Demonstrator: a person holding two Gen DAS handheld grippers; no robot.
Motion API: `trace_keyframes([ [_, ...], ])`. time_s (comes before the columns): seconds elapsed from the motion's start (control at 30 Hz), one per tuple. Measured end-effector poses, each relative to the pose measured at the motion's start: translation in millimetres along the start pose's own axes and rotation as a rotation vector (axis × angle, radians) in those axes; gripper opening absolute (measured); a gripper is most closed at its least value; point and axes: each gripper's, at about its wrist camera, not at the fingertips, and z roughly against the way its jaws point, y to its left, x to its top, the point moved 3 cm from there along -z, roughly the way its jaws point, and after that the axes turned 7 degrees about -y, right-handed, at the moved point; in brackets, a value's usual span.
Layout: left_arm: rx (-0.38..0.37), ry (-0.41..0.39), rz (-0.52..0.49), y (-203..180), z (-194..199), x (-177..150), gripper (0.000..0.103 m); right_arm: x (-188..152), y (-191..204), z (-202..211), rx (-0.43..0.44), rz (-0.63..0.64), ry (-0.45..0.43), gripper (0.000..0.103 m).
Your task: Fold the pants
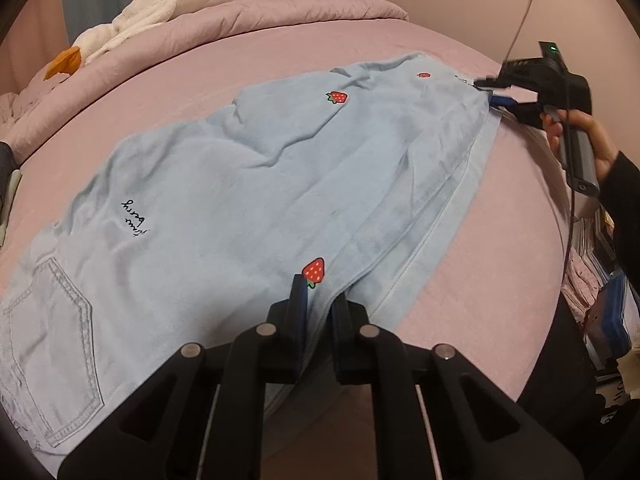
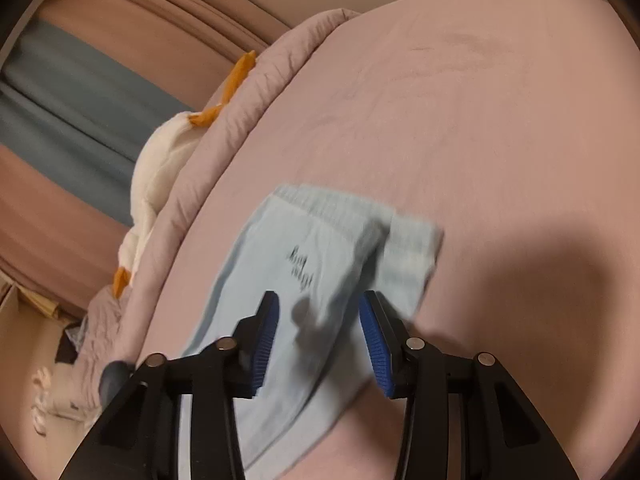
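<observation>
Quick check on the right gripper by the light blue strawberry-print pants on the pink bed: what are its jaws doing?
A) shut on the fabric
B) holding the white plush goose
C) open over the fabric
C: the right gripper has blue-padded jaws spread wide, with the light blue strawberry-print pants lying between them, ungripped.

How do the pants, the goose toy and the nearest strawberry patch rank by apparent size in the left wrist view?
1. pants
2. goose toy, though it lies farther from the camera, so it looks smaller than it is
3. strawberry patch
</observation>
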Motion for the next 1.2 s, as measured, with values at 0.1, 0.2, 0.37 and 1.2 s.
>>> trace_keyframes([
  [0.1, 0.000, -0.006, -0.005, -1, 2, 1, 0.007, 0, 6, -4, -0.027, 0.044, 0.003, 0.005],
  [0.2, -0.012, -0.014, -0.026, -7, 4, 4, 0.007, 4, 4, 21, -0.021, 0.099, -0.053, 0.004],
  [0.37, -0.003, 0.013, -0.011, -4, -4, 2, 0.010, 2, -16, 5, -0.119, 0.100, 0.029, 0.004],
  [1.2, 0.091, -0.005, 0.354, 115, 94, -90, 0.043, -264, 177, 24, 0.160, 1.402, 0.501, 0.036],
])
